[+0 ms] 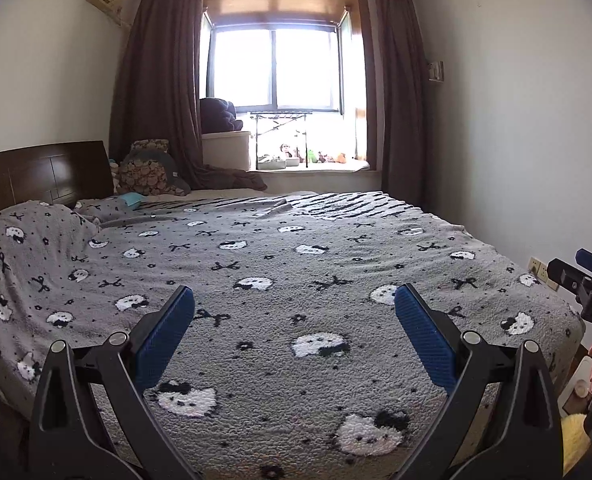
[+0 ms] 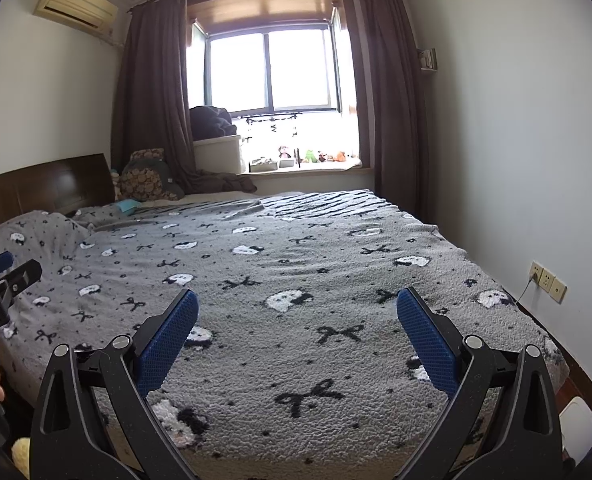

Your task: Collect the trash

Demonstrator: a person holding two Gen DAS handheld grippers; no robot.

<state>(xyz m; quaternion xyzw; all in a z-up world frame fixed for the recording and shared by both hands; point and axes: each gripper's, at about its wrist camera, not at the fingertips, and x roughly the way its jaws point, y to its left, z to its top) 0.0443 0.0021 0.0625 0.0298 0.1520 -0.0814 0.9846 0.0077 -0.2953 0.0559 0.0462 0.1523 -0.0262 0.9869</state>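
Observation:
A wide bed (image 1: 296,264) under a grey blanket printed with cat faces and bows fills both views. A small teal item (image 1: 129,199) lies near the pillows at the far left, also seen in the right wrist view as the teal item (image 2: 127,205); I cannot tell what it is. My left gripper (image 1: 294,294) hovers open over the bed's near end, nothing between its blue pads. My right gripper (image 2: 297,294) is open and empty too, just to the right of the left one. Each shows at the edge of the other's view.
A dark wooden headboard (image 1: 43,172) and patterned cushions (image 1: 147,172) stand at the far left. Brown curtains (image 1: 159,80) frame the window, whose sill (image 1: 316,166) holds small toys. Wall sockets (image 2: 548,282) and a white object (image 2: 580,428) on the floor lie right of the bed.

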